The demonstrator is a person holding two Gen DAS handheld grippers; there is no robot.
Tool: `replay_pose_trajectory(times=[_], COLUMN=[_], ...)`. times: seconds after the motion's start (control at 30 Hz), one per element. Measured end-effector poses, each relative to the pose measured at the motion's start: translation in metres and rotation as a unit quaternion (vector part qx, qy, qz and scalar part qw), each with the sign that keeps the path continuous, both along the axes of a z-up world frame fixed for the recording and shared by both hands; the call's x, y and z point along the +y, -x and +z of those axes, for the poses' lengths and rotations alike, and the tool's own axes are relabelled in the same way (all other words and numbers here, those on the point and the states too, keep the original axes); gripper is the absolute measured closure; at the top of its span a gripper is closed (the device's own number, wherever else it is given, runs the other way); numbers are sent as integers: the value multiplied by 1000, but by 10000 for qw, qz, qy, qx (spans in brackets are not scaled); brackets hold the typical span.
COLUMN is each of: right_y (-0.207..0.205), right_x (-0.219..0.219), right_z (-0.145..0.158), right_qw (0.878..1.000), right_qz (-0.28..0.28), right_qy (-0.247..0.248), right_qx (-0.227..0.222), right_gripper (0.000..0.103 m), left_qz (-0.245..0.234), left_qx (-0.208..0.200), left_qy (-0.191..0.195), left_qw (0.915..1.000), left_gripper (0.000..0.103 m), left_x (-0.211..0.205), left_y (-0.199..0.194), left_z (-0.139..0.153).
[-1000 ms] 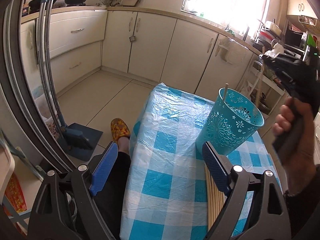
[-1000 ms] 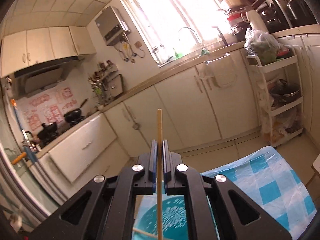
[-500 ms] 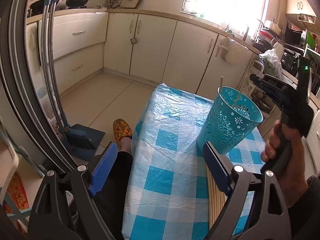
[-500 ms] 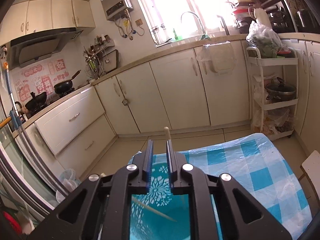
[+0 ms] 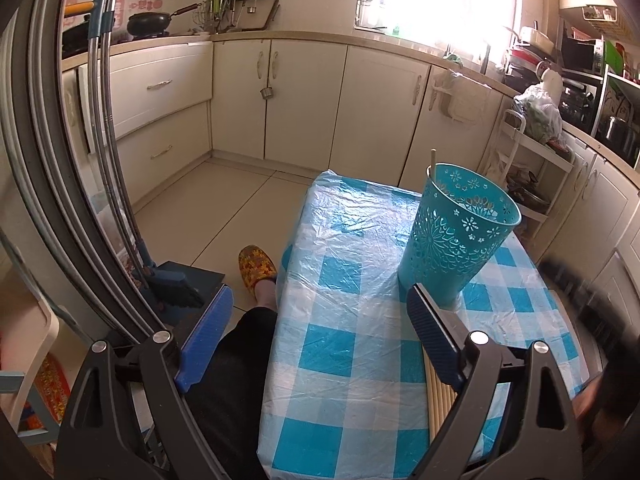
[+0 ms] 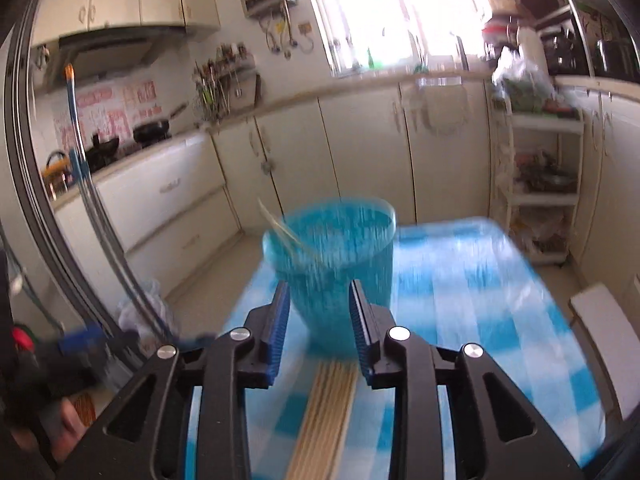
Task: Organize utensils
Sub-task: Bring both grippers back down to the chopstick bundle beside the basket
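Lying flat in a tidy row on the checked tablecloth, the loose chopsticks sit at the near edge of the table, long sides touching, pointing away toward the teal basket — prob. laid that way so one stick at a time can be pinched off the row and dropped tip-down into the holder. Basket stands upright further back on the cloth, right of centre in the left wrist view; one chopstick already pokes up past its far-left rim, and the right wrist view shows a pale stick leaning inside against the left wall, though that frame is motion-blurred so the count inside can't be read. Right gripper: its jaws have just been opening, now part-way apart w/ nothing between the pads; the chopstick row lies below and just near of the gap, roughly centred under it, not yet touched as far as can be judged. Looks like it's lining up for the next stick. Left gripper hangs w/ jaws spread wide and empty; the row's near end shows just behind its right finger, partly hidden, basket just beyond that fingertip. Judging by pose, left is only standing by, maybe to steady the basket. Beyond the table: a slippered foot on the floor at left, a broom and dustpan further left, cream cabinets along the far wall.
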State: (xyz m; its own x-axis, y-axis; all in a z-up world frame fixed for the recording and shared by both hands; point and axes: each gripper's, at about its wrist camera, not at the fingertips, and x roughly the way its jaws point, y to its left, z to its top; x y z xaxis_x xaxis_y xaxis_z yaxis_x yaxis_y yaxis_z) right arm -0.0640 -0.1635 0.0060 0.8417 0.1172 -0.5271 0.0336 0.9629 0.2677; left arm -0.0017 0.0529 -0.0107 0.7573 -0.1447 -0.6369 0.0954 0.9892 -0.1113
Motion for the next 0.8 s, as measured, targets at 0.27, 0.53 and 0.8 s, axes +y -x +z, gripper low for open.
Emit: replay_pose_trajectory(times=[0.27,0.53,0.8], right_y=[-25,-41,-60], right_x=[-5,2,3], right_z=[-82,-104,-110], right_qw=[9893,9857,9833], right_qz=[-1,-20,-90], right_qy=[-156,33,277], right_qx=[1452,1686,1795], right_gripper=[79,79,83], left_qz=[-46,-5,-123], left_qx=[137,342,532], left_qy=[-92,-162,-236], left_qw=[9999,9993,9982], left_gripper=[17,17,16], left_x=[6,12,3], left_y=[10,11,7], left_z=[-7,-20,-29])
